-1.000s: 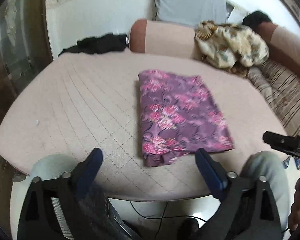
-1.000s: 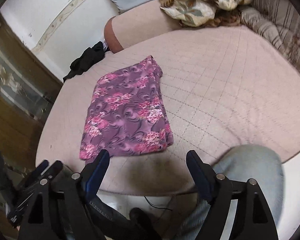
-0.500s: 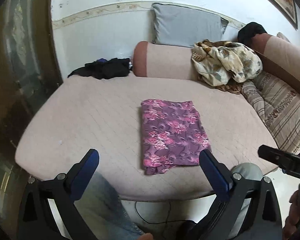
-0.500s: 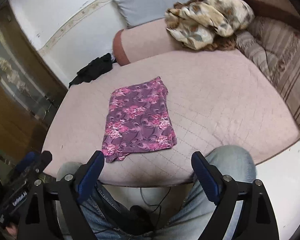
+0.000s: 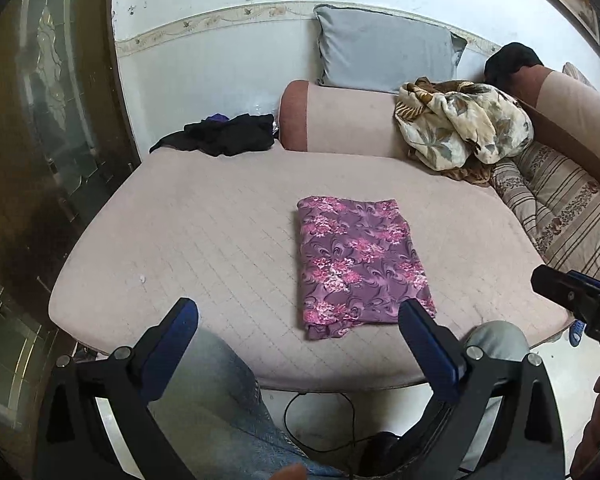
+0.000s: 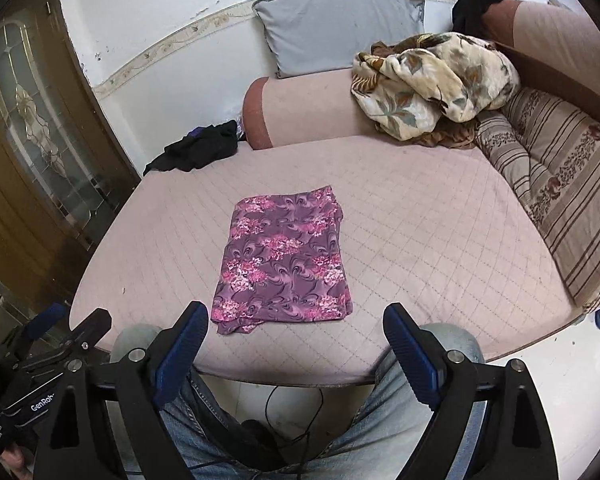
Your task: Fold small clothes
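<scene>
A pink quilted mattress (image 5: 204, 240) fills most of both views, with a bolster (image 5: 340, 120) and a grey pillow (image 5: 380, 56) along its far edge by the wall. At the far right corner lies a crumpled floral blanket (image 5: 460, 124), next to a striped cushion (image 5: 560, 216), and at the far left corner a heap of black clothes (image 5: 224, 134). The purple floral cloth (image 5: 360, 264) lies flat and folded into a neat rectangle near the middle of the mattress, a little toward the near edge. Its long axis runs from the near edge toward the bolster, and a short end with a slightly bunched corner faces the person. The person's knees in jeans (image 6: 400, 408) show below the mattress edge. The left gripper (image 5: 296, 344) hangs over the near edge with its blue fingers spread wide and nothing between them. The right gripper (image 6: 296, 340) hangs the same way, fingers far apart and empty, clear of the cloth.
</scene>
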Demonstrator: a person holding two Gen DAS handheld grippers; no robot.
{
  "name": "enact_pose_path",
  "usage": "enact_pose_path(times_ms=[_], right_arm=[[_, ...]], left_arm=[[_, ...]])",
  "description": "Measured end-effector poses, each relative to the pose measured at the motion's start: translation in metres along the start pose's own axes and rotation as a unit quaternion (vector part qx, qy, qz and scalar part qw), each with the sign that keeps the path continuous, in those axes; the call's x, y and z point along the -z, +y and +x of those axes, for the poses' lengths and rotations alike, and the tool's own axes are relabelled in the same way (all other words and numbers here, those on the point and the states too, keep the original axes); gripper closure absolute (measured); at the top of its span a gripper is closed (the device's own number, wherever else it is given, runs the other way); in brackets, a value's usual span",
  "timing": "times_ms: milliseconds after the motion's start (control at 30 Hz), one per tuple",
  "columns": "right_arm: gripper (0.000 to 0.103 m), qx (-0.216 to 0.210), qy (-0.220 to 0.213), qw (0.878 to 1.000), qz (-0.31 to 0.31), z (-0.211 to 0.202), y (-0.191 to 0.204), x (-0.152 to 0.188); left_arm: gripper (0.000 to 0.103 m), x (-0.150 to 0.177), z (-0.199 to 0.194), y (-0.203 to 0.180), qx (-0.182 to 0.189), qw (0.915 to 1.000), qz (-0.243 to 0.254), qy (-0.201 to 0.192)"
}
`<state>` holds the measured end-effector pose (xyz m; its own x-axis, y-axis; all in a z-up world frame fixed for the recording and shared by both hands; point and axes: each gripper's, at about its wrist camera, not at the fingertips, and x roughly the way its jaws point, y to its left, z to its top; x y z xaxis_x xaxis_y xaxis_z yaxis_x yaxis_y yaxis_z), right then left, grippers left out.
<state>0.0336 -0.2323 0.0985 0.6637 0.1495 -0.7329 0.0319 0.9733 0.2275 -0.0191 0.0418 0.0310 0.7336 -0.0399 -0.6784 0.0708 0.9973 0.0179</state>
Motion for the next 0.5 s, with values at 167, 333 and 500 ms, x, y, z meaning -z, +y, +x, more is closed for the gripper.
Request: enact_pose_path(times_ms=[167, 333, 500], right_arm=[[0.010, -0.001, -0.003, 1.000, -0.008, -0.010, 0.007, -0.002], [0.010, 0.006, -0.013, 1.000, -0.015, -0.019, 0.010, -0.003], [0.010, 0.005, -0.013, 1.000, -0.019, -0.021, 0.011, -0.003]], left_arm=[[0.003, -0.003, -0.001, -0.008, -0.003, 0.9999, 0.010, 0.001], [0.003, -0.005, -0.002, -0.008, -0.006, 0.9999, 0.013, 0.004], [0.003, -0.005, -0.008, -0.005, -0.009, 0.9999, 0.006, 0.005]])
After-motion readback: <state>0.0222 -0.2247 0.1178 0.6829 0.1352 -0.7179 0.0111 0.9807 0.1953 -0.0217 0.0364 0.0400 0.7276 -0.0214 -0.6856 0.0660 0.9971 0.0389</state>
